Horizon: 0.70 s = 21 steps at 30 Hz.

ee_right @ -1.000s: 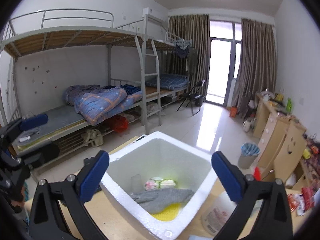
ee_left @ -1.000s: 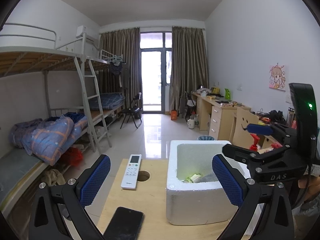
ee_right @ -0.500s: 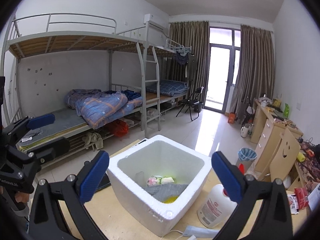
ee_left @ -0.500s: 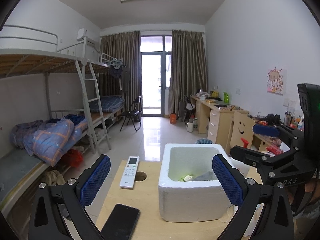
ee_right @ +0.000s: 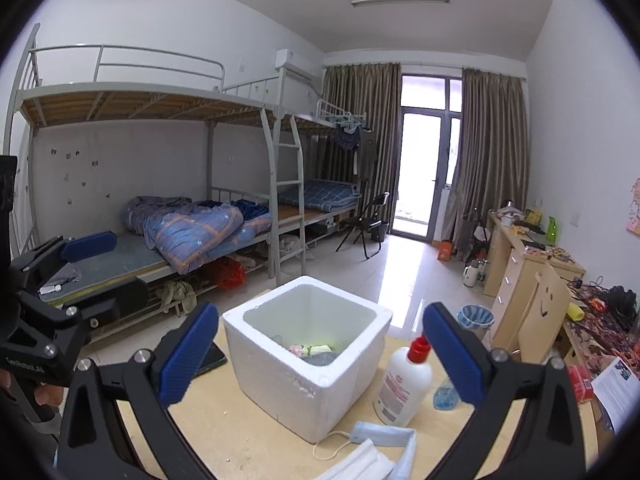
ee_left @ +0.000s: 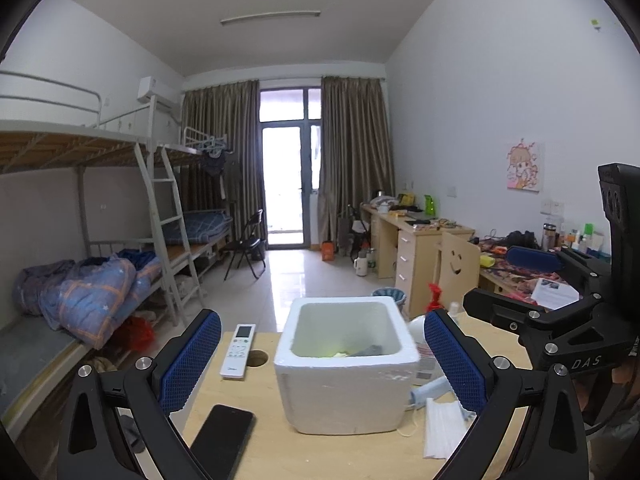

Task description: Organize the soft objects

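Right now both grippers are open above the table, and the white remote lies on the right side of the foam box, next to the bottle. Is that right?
Not quite. The white remote lies left of the foam box, beside the round hole in the table, as the left wrist view shows. The bottle stands on the box's other side. Both the left gripper and right gripper are open.

Wooden table [ee_left: 256,432], one round hole [ee_left: 257,358] at 11 o'clock. On it: foam box [ee_left: 346,384], centre; remote [ee_left: 239,351] at 10 o'clock; phone [ee_left: 222,444] at 8 o'clock; bottle [ee_right: 403,386] at 3 o'clock of the box; face masks [ee_left: 440,428] at 4 o'clock.
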### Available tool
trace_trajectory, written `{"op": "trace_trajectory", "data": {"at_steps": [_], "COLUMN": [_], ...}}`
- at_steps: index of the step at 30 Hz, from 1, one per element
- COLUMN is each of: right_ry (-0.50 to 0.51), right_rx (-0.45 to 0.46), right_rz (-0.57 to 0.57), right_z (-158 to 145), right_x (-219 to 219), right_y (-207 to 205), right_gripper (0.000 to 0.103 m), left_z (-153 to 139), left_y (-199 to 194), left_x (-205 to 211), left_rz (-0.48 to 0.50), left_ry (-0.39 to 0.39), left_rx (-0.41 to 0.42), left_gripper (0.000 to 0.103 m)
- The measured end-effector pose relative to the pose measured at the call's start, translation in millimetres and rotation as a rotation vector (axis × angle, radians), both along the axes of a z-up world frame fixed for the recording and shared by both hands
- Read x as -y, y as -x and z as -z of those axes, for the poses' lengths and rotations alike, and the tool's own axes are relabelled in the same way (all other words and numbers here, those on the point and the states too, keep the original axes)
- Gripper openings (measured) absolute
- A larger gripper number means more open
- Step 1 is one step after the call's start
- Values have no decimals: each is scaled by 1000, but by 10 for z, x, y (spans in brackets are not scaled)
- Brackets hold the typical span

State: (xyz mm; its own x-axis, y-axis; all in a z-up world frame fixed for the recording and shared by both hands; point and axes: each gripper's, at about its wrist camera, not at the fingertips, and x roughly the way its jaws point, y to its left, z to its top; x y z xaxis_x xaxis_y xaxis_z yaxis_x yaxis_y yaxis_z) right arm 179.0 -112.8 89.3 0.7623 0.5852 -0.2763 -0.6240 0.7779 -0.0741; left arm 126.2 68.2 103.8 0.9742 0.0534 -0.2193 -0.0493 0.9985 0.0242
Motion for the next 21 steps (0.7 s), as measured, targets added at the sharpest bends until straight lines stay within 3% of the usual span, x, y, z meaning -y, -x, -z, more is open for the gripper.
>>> {"op": "trace_trajectory", "data": {"at_steps": [21], "right_ry": [-65], "right_rx": [41], "right_rz": [43], "right_z": [63], "right_x": [563], "right_y": [672], "right_gripper": [103], "left_z": [-51], "left_y": [626], "left_x": [437], "left_rz": [43], "left_ry": [-6], "left_rx": [35], "left_gripper": [102]}}
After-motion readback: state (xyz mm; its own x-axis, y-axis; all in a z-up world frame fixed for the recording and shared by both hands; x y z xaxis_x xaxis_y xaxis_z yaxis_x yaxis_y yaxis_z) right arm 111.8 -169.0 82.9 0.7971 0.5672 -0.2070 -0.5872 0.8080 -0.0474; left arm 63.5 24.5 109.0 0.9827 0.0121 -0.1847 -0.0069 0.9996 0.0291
